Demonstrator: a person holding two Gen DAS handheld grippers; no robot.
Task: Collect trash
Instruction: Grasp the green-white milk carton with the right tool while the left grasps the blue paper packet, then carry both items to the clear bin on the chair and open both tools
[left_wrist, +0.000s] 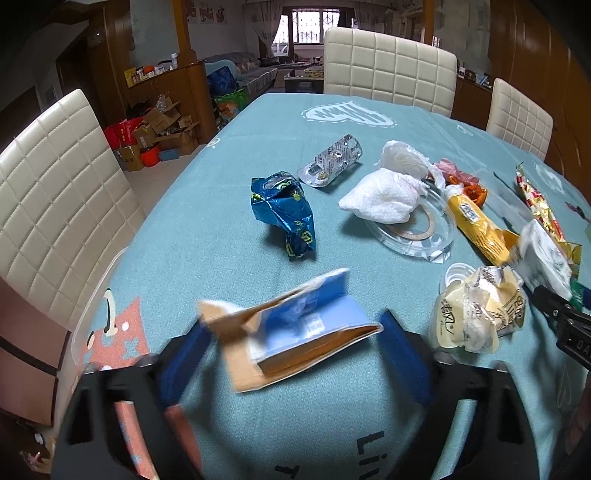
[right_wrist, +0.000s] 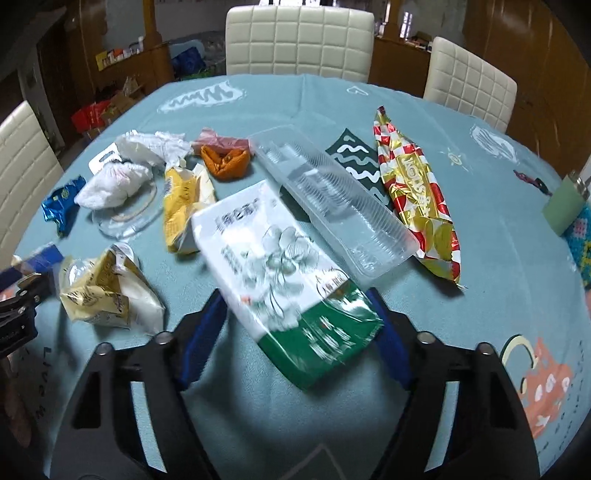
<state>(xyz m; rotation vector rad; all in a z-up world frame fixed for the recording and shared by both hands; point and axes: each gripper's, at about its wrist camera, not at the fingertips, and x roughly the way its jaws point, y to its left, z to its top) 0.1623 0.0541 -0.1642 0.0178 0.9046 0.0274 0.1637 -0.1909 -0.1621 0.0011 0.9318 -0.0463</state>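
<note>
Left wrist view is showing the left gripper (left_wrist: 291, 350) sitting low over the teal tablecloth (left_wrist: 229, 155), its blue fingers (left_wrist: 404, 360) spread apart with a torn blue-and-brown carton (left_wrist: 295, 332) lying between them; the carton is blurring, so I cannot say whether either pad is actually touching it. Beyond it a crumpled blue foil wrapper (left_wrist: 286, 212) is lying alone, with a silver blister pack (left_wrist: 332, 162) just behind, and a white tissue wad (left_wrist: 380, 195) is resting on a clear plastic lid (left_wrist: 413, 236). A pale yellow wrapper (left_wrist: 476, 314) is sitting to the right of the carton. Over on the other side, the right gripper (right_wrist: 295, 317) is holding its fingers wide around a white-and-green tissue pack (right_wrist: 284, 273), which looks tilted and smeared with motion. A clear ribbed tray (right_wrist: 332, 199) is lying just beside that pack, and a red-and-gold snack bag (right_wrist: 417, 199) is stretching along the tray's far side. An orange wrapper (right_wrist: 227, 162) and a yellow bag (right_wrist: 184, 206) are lying further left.
</note>
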